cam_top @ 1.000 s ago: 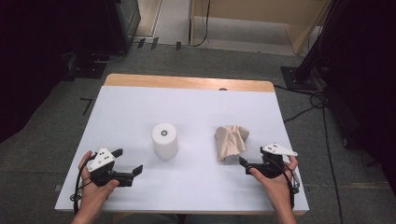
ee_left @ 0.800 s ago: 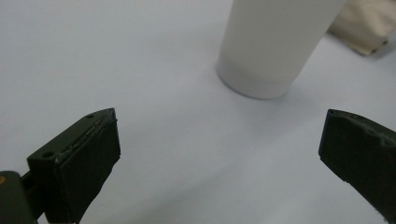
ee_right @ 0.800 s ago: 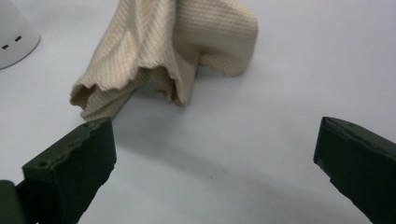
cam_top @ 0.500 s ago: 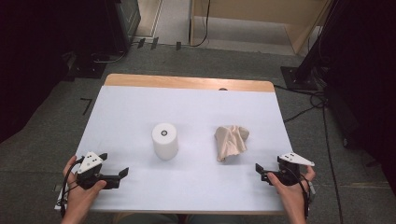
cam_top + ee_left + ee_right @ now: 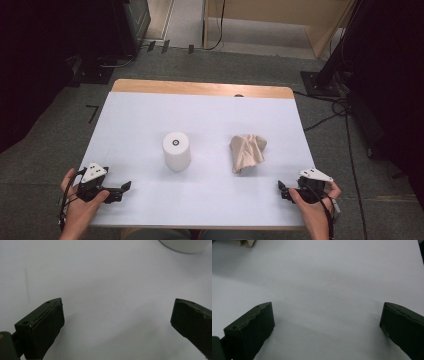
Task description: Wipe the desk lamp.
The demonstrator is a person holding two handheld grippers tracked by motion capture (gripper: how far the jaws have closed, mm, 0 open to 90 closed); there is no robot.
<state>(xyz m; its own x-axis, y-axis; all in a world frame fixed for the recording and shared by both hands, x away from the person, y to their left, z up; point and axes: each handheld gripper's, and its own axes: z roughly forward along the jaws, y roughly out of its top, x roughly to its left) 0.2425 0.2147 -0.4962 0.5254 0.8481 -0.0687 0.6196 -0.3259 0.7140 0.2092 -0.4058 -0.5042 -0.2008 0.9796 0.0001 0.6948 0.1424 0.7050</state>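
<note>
A white roll of paper (image 5: 176, 150) stands upright near the middle of the white table (image 5: 210, 115). To its right lies a crumpled beige cloth (image 5: 246, 151). My left gripper (image 5: 124, 189) rests at the table's front left corner, open, with bare table between its jaws (image 5: 117, 320). The roll's base (image 5: 185, 245) shows at the top of the left gripper view. My right gripper (image 5: 281, 190) sits at the front right corner, open and empty (image 5: 327, 322). A corner of the cloth (image 5: 247, 242) peeks in at the top left of the right gripper view.
The table has a wooden strip (image 5: 200, 88) along its far edge. Grey carpet floor surrounds it, with cables (image 5: 330, 117) at the right and dark equipment (image 5: 125, 25) at the back left. Hands hold both grippers at the near edge.
Both grippers have drawn back toward the near edge and outward to the front corners. The roll and the cloth have stayed in place.
</note>
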